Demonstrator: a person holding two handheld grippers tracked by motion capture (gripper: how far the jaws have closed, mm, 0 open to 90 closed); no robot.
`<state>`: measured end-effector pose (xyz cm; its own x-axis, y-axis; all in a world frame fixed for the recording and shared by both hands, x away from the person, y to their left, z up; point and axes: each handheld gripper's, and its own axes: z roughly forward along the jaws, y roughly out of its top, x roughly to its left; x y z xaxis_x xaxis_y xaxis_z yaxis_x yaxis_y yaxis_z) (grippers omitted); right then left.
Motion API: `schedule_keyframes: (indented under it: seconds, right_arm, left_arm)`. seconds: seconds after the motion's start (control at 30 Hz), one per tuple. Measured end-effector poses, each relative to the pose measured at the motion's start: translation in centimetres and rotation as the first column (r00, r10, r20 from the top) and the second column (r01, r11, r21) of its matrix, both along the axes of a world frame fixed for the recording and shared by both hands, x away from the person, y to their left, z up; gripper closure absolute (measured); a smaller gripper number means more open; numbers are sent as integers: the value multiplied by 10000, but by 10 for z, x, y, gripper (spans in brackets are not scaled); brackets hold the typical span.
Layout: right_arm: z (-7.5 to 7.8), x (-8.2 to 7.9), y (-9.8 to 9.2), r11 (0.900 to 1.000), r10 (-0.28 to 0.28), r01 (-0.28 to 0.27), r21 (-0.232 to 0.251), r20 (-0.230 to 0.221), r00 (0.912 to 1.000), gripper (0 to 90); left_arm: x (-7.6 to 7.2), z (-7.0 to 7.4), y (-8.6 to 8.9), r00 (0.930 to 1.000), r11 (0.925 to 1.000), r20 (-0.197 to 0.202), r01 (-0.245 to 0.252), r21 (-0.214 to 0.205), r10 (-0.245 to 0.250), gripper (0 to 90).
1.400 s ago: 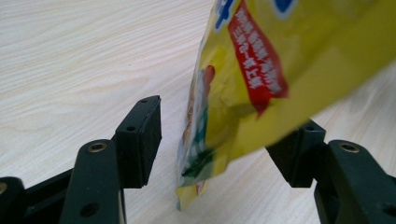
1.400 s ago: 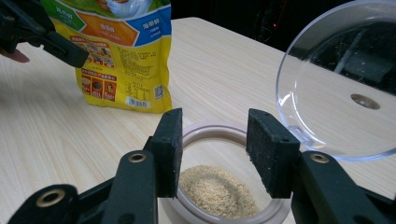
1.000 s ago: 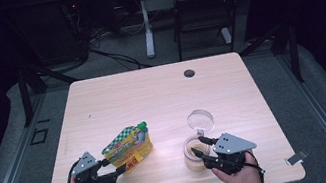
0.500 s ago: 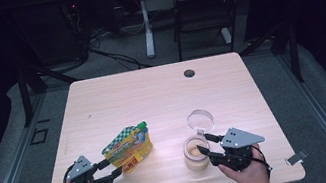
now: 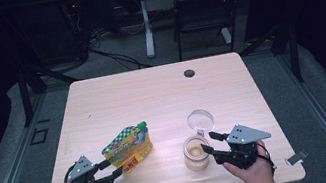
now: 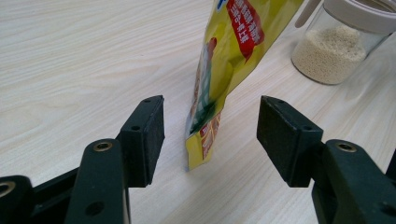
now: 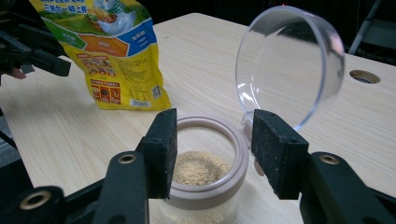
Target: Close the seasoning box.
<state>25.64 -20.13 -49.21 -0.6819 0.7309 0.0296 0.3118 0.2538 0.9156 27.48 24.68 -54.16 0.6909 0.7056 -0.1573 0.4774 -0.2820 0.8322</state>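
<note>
High view: yellow pouch upright near table's front edge, jar with flipped-up lid to its right.
Left gripper view: left gripper wide open, pouch's bottom corner between untouching jaws.
Right gripper view: right gripper just opened wider, jaws flanking jar rim, holding nothing.

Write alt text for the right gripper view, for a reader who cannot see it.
A jar with pale grains at its bottom stands on a wooden table, its clear hinged lid flipped up. The right gripper has its two black fingers open on either side of the jar's rim. A yellow pouch stands behind at left.
</note>
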Motion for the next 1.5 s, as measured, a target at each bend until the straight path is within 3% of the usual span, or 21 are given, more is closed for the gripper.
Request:
schedule_keyframes:
  seconds: [0.2, 0.43, 0.73, 0.93, 1.03, 1.5]
  right_arm:
    - [3, 2, -9, 9995, -214, 217, 223, -131, 9997, 461]
    - [3, 6, -17, 9982, -414, 429, 417, -359, 9985, 430]
    - [2, 7, -19, 9987, -495, 499, 81, -423, 9979, 464]
    - [3, 11, -23, 9965, -805, 818, 192, -635, 9947, 502]
    - [5, 15, -24, 9954, -881, 905, 301, -736, 9934, 506]
    - [22, 34, -26, 9920, -1218, 1179, -454, -969, 9878, 468]
  left_arm:
    - [1, 1, 1, 10000, 10000, -4, -31, 90, 31, 422]
    - [2, 1, 3, 9999, 9998, -112, 101, -144, -103, 428]
    - [2, 1, 7, 10000, 9999, -10, -93, -145, 93, 497]
    - [1, 2, 6, 9997, 9994, -71, -229, -260, 228, 490]
    - [2, 2, 6, 9998, 9998, -137, -163, -114, 161, 487]
    - [3, 1, 3, 9998, 10000, -209, -52, -44, 51, 470]
